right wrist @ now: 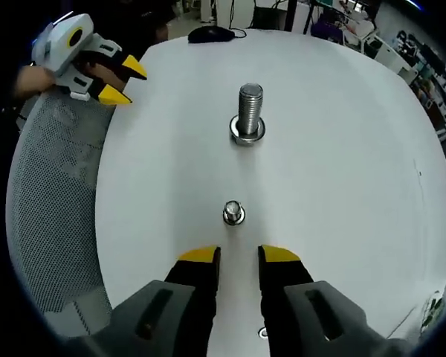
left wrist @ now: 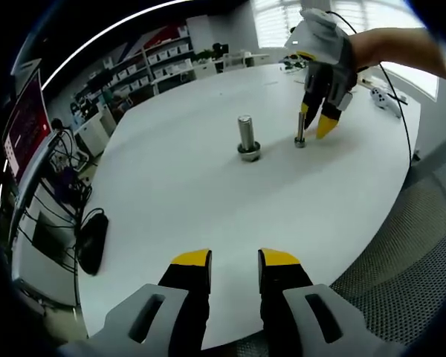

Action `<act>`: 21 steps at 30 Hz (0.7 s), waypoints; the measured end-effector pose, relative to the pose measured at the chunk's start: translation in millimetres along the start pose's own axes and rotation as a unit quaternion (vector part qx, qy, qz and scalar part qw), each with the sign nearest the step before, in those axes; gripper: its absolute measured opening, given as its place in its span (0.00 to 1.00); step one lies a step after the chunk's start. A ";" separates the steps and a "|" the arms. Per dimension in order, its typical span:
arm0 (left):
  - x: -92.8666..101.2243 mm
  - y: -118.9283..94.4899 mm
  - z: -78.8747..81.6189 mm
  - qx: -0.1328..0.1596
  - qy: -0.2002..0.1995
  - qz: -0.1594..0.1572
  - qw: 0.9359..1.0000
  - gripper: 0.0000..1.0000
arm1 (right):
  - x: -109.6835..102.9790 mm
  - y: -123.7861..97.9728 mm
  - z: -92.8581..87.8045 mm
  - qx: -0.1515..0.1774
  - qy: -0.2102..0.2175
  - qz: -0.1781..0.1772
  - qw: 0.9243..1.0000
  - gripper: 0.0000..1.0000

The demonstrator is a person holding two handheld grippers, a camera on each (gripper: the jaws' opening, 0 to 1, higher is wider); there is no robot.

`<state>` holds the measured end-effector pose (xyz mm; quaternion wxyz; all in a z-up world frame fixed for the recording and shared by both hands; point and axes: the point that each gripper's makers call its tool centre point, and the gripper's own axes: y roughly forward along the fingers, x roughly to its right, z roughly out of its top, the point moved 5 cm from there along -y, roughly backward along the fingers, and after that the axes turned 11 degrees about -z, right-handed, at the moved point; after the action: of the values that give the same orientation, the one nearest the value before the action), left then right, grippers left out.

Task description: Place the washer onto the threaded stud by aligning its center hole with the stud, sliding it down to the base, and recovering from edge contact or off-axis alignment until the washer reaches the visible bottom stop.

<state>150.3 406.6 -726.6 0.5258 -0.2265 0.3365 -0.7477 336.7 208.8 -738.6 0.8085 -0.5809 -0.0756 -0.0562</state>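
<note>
**Both jaws empty; washer at base of large stud**

Right gripper: jaws spread with a narrow gap, holding nothing, low over the white tabletop. Just ahead of the jaws stands a small stud, upright, apart from the tips. Farther ahead, on the same line, the large threaded stud stands upright with a washer ringing its base, seated flat on the tabletop. Whether that washer is loose or part of the base cannot be told.

Left gripper: jaws spread, empty, near the tabletop edge. The large stud lies well ahead of them; the small stud is beyond it to the right, with the right gripper's tips beside it.

Periphery: a black mouse left of the left jaws; a mesh chair left of the right jaws.
</note>
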 end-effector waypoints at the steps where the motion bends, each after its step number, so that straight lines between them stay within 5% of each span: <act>1: 0.0 0.0 -0.1 0.000 0.000 0.000 1.000 0.23 | 1.4 -0.4 -2.6 0.000 0.001 -0.002 1.000 0.23; 21: -0.6 0.3 -0.3 -0.002 0.002 0.001 1.000 0.23 | 27.0 -16.3 -73.4 -0.036 0.055 -0.032 0.997 0.27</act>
<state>150.5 407.2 -727.0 0.5252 -0.2257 0.3390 -0.7471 364.6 133.9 -741.4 0.7878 -0.6028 -0.0479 -0.1168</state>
